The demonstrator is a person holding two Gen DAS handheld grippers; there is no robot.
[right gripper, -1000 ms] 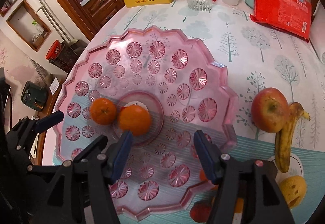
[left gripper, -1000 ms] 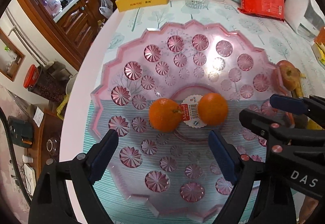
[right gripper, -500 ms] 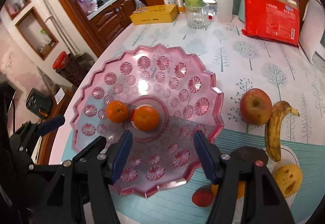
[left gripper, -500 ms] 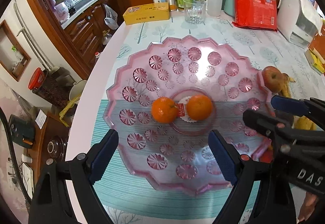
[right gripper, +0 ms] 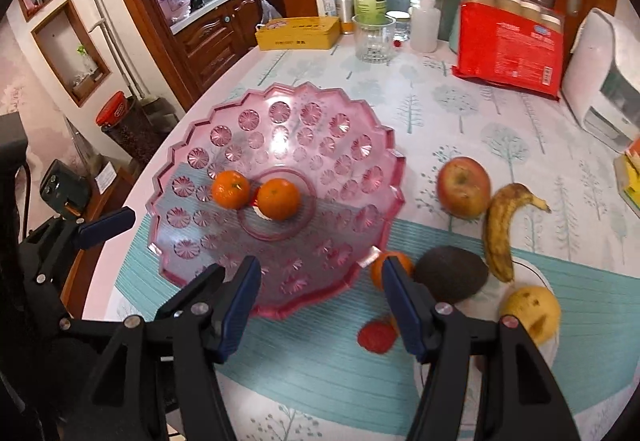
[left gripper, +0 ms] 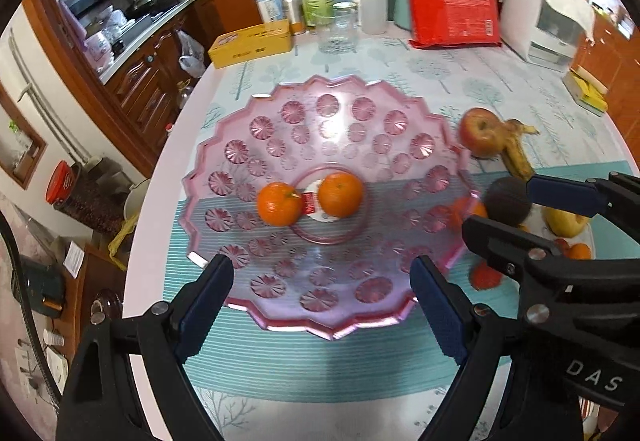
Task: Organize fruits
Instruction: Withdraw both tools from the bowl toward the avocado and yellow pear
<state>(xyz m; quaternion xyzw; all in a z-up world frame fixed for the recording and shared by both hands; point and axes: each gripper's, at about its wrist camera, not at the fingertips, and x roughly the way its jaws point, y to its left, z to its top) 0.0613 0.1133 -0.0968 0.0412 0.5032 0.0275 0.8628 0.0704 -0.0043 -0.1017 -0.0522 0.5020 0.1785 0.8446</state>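
Your left gripper [left gripper: 322, 301] hangs above the near rim of the pink scalloped glass plate [right gripper: 362, 237], jaws spread wide with nothing between them. The plate sits toward the left edge of the round table [right gripper: 460, 109], partly on a teal striped mat [right gripper: 320, 353]. Two mandarins [right gripper: 231, 189] [right gripper: 278, 199] lie touching near the plate's centre, the right one on its middle ring. Your right gripper [right gripper: 320, 305] hovers over the plate's near right rim, jaws parted and empty. Right of the plate, on the table: a third mandarin [right gripper: 376, 269] at the rim, a strawberry [right gripper: 377, 336], an avocado [right gripper: 452, 273], an apple [right gripper: 463, 187] touching a browned banana [right gripper: 500, 229], and a blemished yellow fruit [right gripper: 532, 313].
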